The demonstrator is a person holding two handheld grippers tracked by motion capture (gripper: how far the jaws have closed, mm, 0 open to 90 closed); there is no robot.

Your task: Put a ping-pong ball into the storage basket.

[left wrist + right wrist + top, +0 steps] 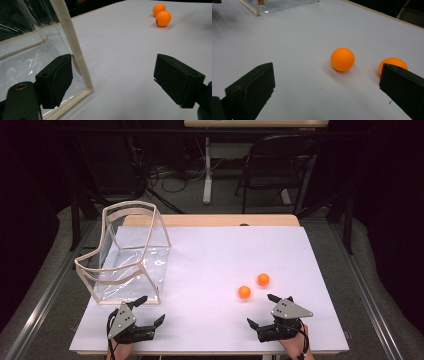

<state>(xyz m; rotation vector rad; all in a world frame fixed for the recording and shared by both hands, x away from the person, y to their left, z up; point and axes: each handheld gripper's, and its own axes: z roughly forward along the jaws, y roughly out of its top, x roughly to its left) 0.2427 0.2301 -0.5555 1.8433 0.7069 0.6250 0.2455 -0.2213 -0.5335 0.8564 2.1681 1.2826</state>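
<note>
High view, contents listed from the work outward. Item: near orange ball (244, 292), resting on the white table sheet (210, 255), right of centre, just ahead of the right gripper (261, 310). Item: far orange ball (263, 279), just beside the first, a little further up and to the right, the two close but apart.

Right gripper: low on the sheet at the near edge, jaws spread wide, nothing between them. In the right gripper view the near ball (342, 59) lies in the gap ahead of the jaws, untouched; the far ball (392, 63) is partly hidden behind the right-hand jaw.

Left gripper (151, 309): at the near left of the sheet, jaws wide apart and empty, just short of the clear bag.

Item: clear bag (127, 255), transparent plastic with cream fabric edging, standing open on the left part of the sheet. In the left gripper view its edged corner (75, 50) stands right by the left-hand jaw; contact cannot be told. Both balls (163, 18) appear far off at upper right.

Surroundings: wooden table edge (210, 220) beyond the sheet; dark chair (280, 165) behind.
</note>
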